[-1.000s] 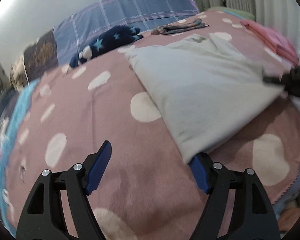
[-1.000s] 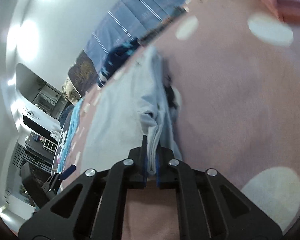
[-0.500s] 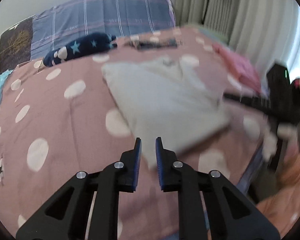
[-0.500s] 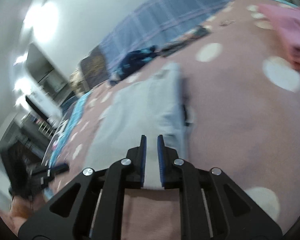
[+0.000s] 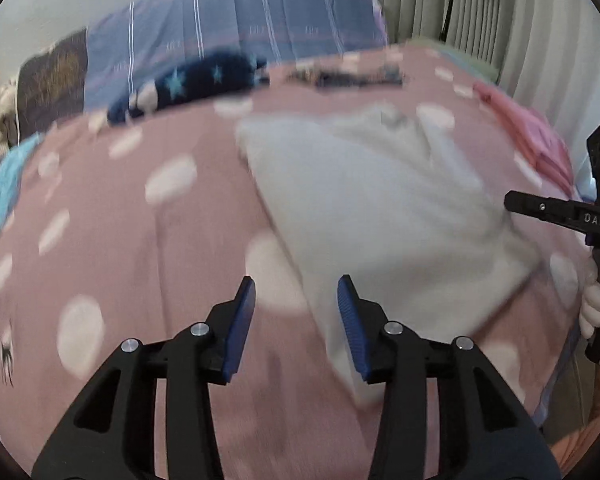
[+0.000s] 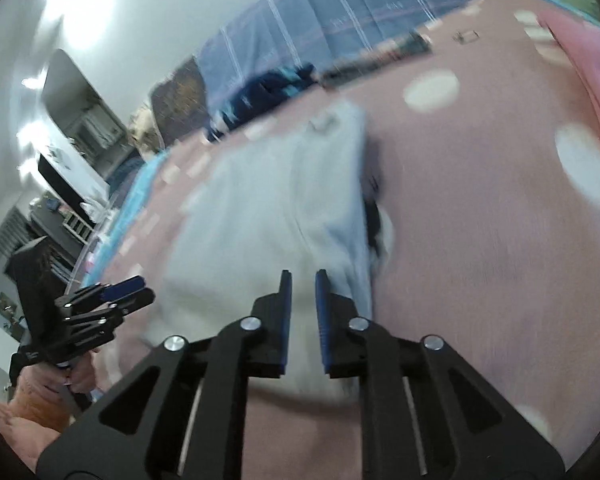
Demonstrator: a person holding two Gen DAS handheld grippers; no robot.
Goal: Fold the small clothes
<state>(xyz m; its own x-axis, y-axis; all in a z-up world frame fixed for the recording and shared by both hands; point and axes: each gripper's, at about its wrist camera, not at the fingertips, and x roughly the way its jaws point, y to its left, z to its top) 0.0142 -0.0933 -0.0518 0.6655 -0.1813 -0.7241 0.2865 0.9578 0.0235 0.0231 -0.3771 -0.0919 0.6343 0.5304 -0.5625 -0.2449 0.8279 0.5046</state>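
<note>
left wrist view: the left gripper (image 5: 296, 300) has just reopened after a brief closing and holds nothing; the folded shirt (image 5: 380, 208) lies flat on the bedspread (image 5: 120, 240), its near corner just beyond the right pad.

right wrist view: the right gripper (image 6: 300, 300) has let go of the shirt's edge it pinched a second ago; its jaws stand slightly apart and empty above the shirt (image 6: 260, 208). this fold looks finished.
</note>
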